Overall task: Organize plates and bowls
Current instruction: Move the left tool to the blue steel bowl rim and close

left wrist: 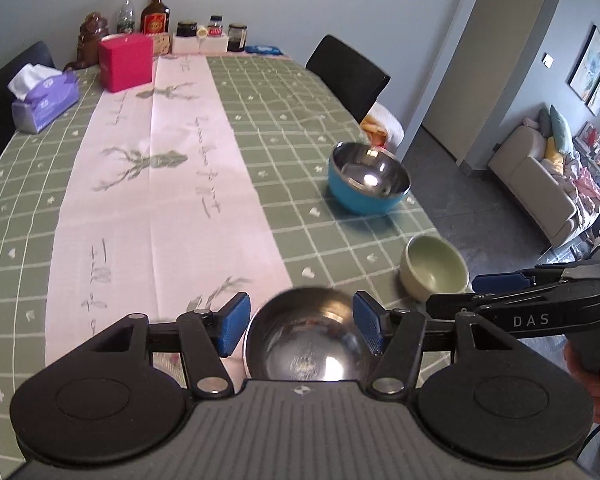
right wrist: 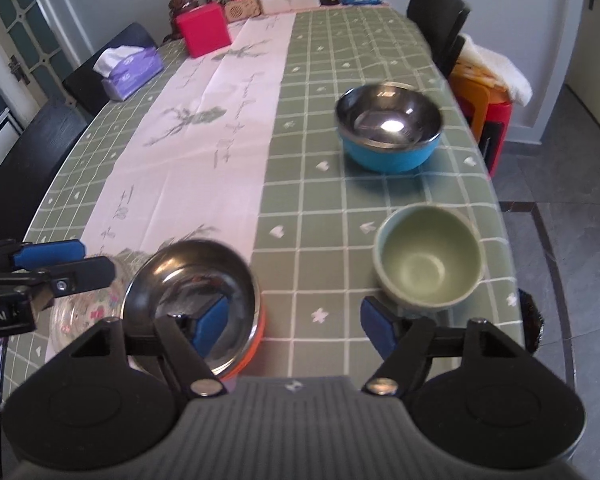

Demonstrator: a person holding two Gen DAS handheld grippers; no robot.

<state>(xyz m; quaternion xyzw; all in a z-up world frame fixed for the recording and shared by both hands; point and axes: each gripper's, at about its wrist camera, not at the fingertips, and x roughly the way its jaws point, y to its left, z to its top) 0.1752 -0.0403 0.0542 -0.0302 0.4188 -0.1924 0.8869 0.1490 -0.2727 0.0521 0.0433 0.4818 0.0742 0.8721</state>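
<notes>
A steel bowl with an orange outside point(right wrist: 192, 292) stands at the near table edge; in the left wrist view it point(left wrist: 304, 336) lies between my open left gripper's point(left wrist: 300, 326) blue pads, not clamped. My right gripper point(right wrist: 292, 322) is open and empty, its left pad over that bowl's rim, its right pad just before a pale green bowl point(right wrist: 428, 256) point(left wrist: 434, 266). A blue bowl with a steel inside point(right wrist: 388, 128) point(left wrist: 366, 178) stands farther back on the right. A clear glass dish point(right wrist: 84, 308) lies left of the orange bowl, under my left gripper point(right wrist: 66, 260).
A green checked tablecloth with a pink runner point(left wrist: 152, 184) covers the table. A red box point(left wrist: 126, 62), a tissue box point(left wrist: 46, 98), bottles and jars point(left wrist: 156, 12) stand at the far end. Black chairs point(left wrist: 348, 74) flank the table. The right table edge is close to the bowls.
</notes>
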